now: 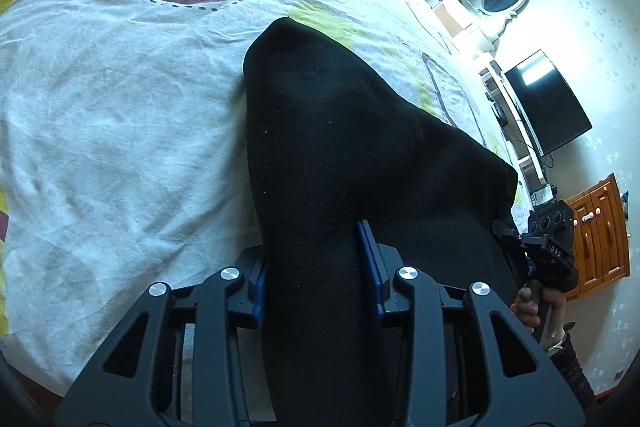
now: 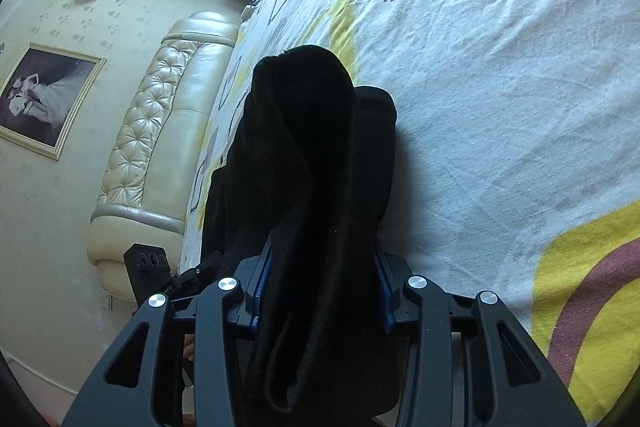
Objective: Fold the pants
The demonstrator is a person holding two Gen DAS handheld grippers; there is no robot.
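1. Over on the left side, the left gripper (image 1: pixel 316 279) is clenched on a bunched band of the black pants (image 1: pixel 360 131); the blue pads (image 1: pixel 370 267) press into the cloth from both sides, the jaws only as far apart as the wad of fabric keeps them.
2. The pants hang lifted between the two claws, with the far end trailing down onto the patterned bedsheet (image 1: pixel 120 99). They look soft, limp and light, a knit that sags and rolls on itself and will not hold an edge unless pulled taut.
3. I would judge the best hold to be at the outer corners of one end, waistband or hems, spread wide, so the legs lie flat when lowered; which end is pinched now I cannot tell, the black swallows every seam.
4. On the right, the right gripper (image 2: pixel 320 287) is likewise closed on a thick twisted fold of the same pants, which drape over its fingers. Beyond it stands the cream tufted headboard (image 2: pixel 160 131).
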